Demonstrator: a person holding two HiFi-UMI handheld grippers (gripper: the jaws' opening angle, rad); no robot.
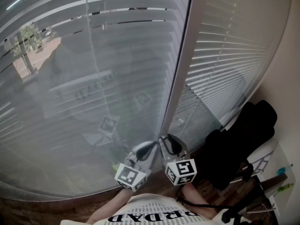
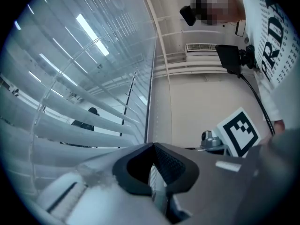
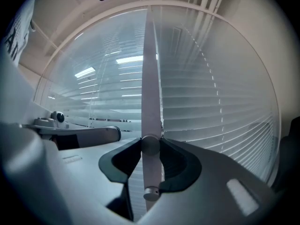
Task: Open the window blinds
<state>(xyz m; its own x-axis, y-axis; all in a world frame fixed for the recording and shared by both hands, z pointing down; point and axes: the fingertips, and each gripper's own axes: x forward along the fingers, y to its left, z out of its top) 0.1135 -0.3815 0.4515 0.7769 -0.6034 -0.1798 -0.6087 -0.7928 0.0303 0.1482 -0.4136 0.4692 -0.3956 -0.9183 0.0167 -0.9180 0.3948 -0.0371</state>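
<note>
Left gripper, lower centre: jaws together, nothing held. Just right of it, right gripper is clamped on the tilt wand. The wand's long axis runs vertically through the jaws, at the blinds. Next move probably rolls about that axis.

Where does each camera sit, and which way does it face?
Head view: on the person's head, looking down at the white slatted window blinds; left gripper, right gripper and printed white shirt show.
Left gripper view: on that gripper, looking along the blinds toward a beige wall; shirt at right.
Right gripper view: on that gripper, facing the blinds, jaws clamping a pale grey tilt rod.
Shared: each gripper view shows the other gripper.
</note>
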